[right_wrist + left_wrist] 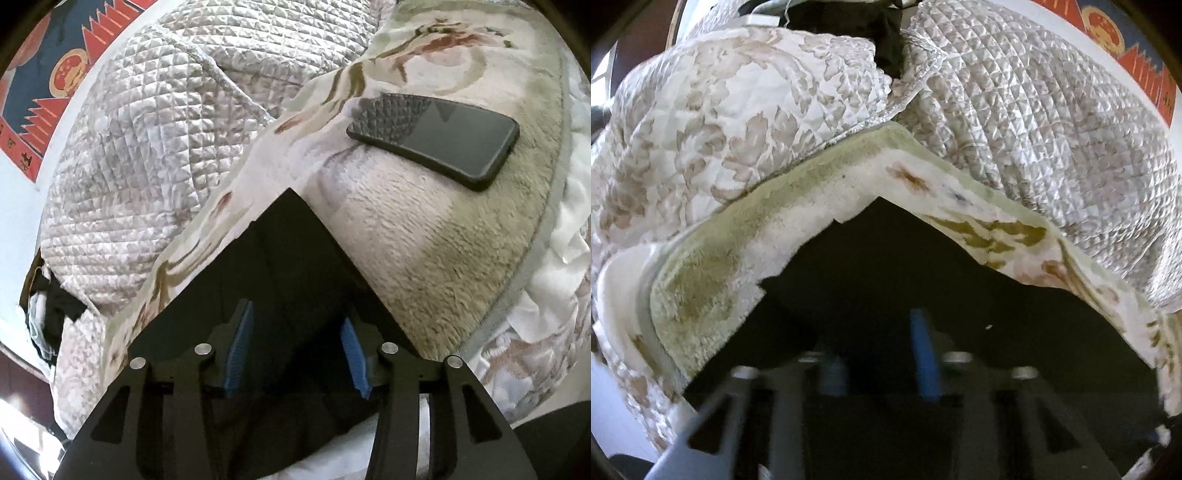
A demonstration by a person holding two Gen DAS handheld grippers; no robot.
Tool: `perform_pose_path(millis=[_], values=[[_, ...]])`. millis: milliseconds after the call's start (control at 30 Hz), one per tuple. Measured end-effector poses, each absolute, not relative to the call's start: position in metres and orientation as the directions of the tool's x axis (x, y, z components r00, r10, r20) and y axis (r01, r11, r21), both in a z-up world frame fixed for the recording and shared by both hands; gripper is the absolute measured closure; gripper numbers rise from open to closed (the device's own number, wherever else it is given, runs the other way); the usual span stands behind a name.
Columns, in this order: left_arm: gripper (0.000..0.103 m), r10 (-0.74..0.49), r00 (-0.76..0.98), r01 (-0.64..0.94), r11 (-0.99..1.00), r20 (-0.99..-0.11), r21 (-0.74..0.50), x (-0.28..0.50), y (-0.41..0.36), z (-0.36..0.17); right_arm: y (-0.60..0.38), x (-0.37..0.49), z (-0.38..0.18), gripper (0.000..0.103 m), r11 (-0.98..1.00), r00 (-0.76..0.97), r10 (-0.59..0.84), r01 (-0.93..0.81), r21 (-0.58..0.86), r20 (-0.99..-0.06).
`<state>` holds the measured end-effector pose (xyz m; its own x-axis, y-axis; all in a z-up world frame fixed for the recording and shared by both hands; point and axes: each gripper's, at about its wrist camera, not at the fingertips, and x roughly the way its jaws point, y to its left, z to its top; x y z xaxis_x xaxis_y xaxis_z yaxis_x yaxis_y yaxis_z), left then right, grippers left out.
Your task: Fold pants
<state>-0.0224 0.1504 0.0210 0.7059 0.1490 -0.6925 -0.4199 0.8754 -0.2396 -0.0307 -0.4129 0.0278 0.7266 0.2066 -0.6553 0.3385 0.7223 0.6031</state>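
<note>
The black pants (280, 273) lie on the fleece blanket (424, 243), corner pointing to the quilt (1034, 122). The right gripper (295, 347) stands spread over them; the blurred left gripper (886, 354) is pressed together. Only the right view shows a phone (443, 140).

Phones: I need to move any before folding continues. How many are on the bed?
1. A black phone lies flat on the fleece blanket, beyond the black pants. Others may be hidden under the bedding.

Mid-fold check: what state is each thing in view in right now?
Black pants: lying on the blanket, corner pointing away.
Left hand-held gripper: shut, blurred.
Right hand-held gripper: pads apart, over the pants.
Phone: screen dark, flat on fleece blanket.
Quilt: bunched.
</note>
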Motion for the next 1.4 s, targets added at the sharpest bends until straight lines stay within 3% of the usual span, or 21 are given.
perform_pose_path(millis=[33,167,267,333,467,667,900,933,1200,1267,1333,1400], values=[[0.098,0.148,0.702,-0.421,0.875,-0.697,-0.239,-0.021,0.152,0.021,-0.413,-0.03,0.029,0.092,0.73,0.723,0.2,0.34,0.593,-0.661],[0.099,0.148,0.73,-0.42,0.867,-0.667,-0.268,-0.035,0.153,0.039,-0.413,-0.033,0.045,0.094,0.735,0.739,0.229,0.295,0.611,-0.634],[0.099,0.161,0.76,-0.412,0.868,-0.63,-0.276,-0.059,0.15,0.057,-0.418,-0.045,0.062,0.094,0.719,0.759,0.256,0.266,0.643,-0.599],[0.099,0.181,0.759,-0.417,0.873,-0.625,-0.253,-0.07,0.147,0.058,-0.419,-0.049,0.06,0.094,0.738,0.737,0.237,0.287,0.611,-0.633],[0.099,0.155,0.684,-0.449,0.86,-0.713,-0.244,-0.072,0.154,0.025,-0.427,-0.05,0.024,0.094,0.72,0.632,0.245,0.389,0.574,-0.736],[0.099,0.165,0.7,-0.438,0.868,-0.694,-0.235,-0.076,0.151,0.032,-0.423,-0.059,0.048,0.094,0.751,0.668,0.219,0.349,0.56,-0.711],[0.094,0.183,0.648,-0.454,0.872,-0.74,-0.182,-0.078,0.15,0.029,-0.42,-0.058,0.035,0.088,0.782,0.622,0.186,0.375,0.498,-0.761],[0.094,0.187,0.649,-0.461,0.868,-0.738,-0.185,-0.081,0.152,0.034,-0.42,-0.06,0.041,0.084,0.787,0.626,0.175,0.374,0.49,-0.76],[0.092,0.285,0.661,-0.518,0.843,-0.695,-0.147,-0.096,0.166,0.056,-0.415,-0.077,0.09,0.083,0.868,0.717,-0.038,0.369,0.332,-0.696],[0.088,0.27,0.681,-0.497,0.853,-0.681,-0.159,-0.092,0.161,0.057,-0.402,-0.073,0.094,0.083,0.901,0.744,-0.011,0.298,0.316,-0.668],[0.075,0.233,0.701,-0.455,0.874,-0.674,-0.17,-0.081,0.151,0.057,-0.386,-0.062,0.083,0.083,0.926,0.724,0.065,0.213,0.312,-0.687],[0.069,0.17,0.713,-0.397,0.897,-0.681,-0.192,-0.071,0.144,0.052,-0.373,-0.05,0.065,0.083,0.942,0.677,0.106,0.167,0.293,-0.728]])
